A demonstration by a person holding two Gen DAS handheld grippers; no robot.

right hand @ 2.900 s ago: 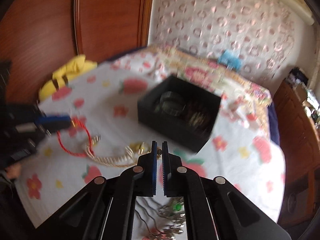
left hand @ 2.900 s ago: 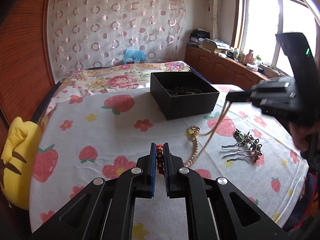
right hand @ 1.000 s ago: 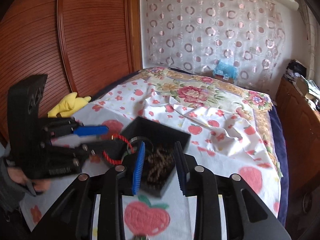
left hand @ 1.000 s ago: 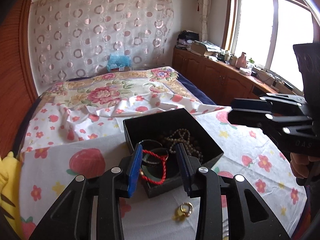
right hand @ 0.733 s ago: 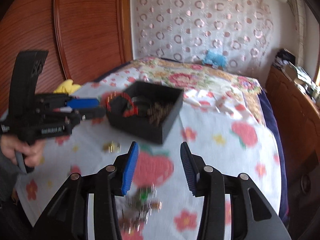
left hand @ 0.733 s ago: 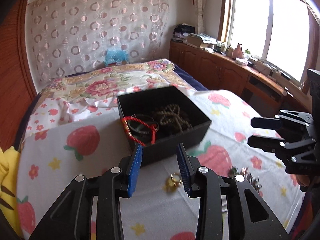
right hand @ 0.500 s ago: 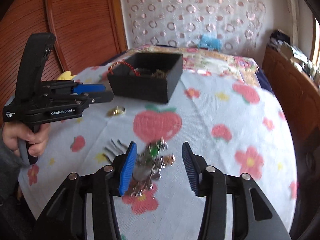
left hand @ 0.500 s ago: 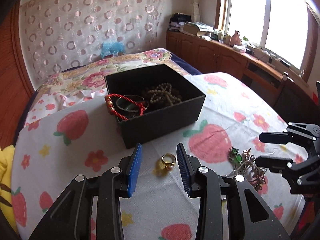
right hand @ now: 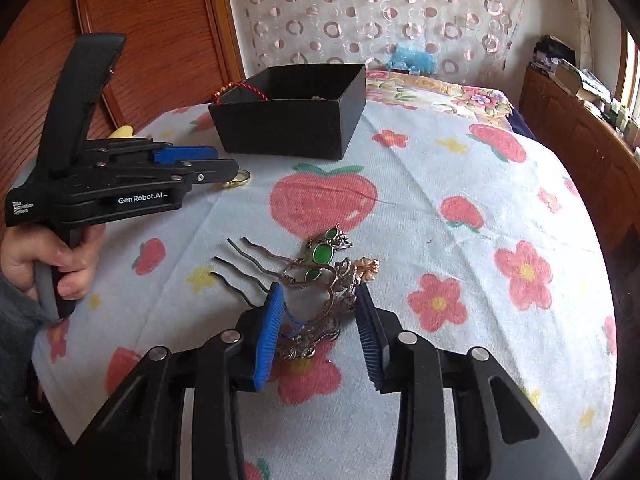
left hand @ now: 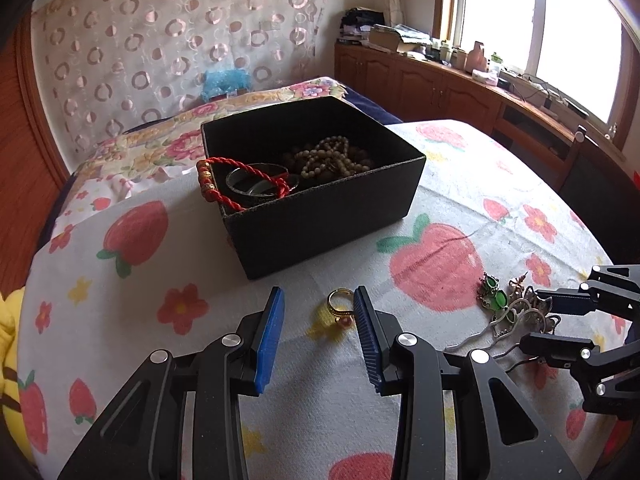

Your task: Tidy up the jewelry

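A black box on the strawberry-print cloth holds a bead necklace, a dark bangle and a red cord bracelet that hangs over its left rim. A gold ring lies on the cloth just ahead of my open left gripper, near its right finger. My right gripper is open and low over a pile of metal hairpins with green stones, its fingers on either side of the pile. The pile also shows in the left wrist view.
The box also shows in the right wrist view, beyond the left gripper. A yellow plush toy lies at the table's left edge. A bed, wooden cabinets and a window lie beyond.
Both grippers opened over the box, left the red bracelet and necklace in it, then drew back and down. The left now sits by the ring, the right over the hairpins.
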